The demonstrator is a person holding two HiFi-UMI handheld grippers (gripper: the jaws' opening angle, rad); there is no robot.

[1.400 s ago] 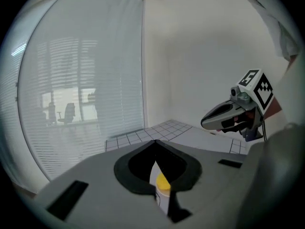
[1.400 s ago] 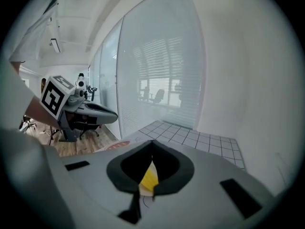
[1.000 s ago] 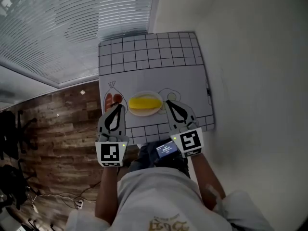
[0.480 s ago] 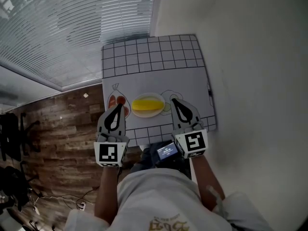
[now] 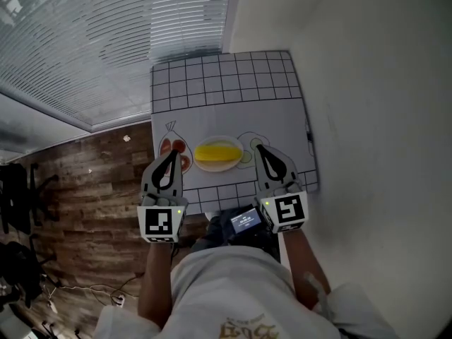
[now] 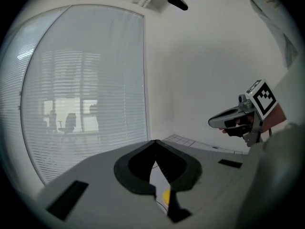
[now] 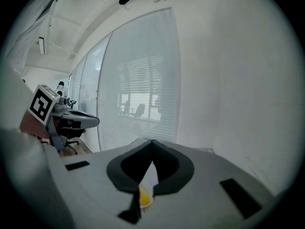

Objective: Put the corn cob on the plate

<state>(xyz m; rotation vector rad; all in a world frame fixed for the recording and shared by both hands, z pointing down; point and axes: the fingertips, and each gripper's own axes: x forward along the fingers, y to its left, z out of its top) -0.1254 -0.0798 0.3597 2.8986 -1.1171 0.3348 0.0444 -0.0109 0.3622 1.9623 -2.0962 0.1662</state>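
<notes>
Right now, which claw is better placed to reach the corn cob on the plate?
Right, but only slightly. In the head view the right claw seems to end nearer the plate holding the corn cob than the left claw. Both are shut.

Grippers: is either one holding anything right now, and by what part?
Nothing is held. The left gripper and the right gripper are both shut and empty; the corn cob lies on the plate, in neither gripper.
</notes>
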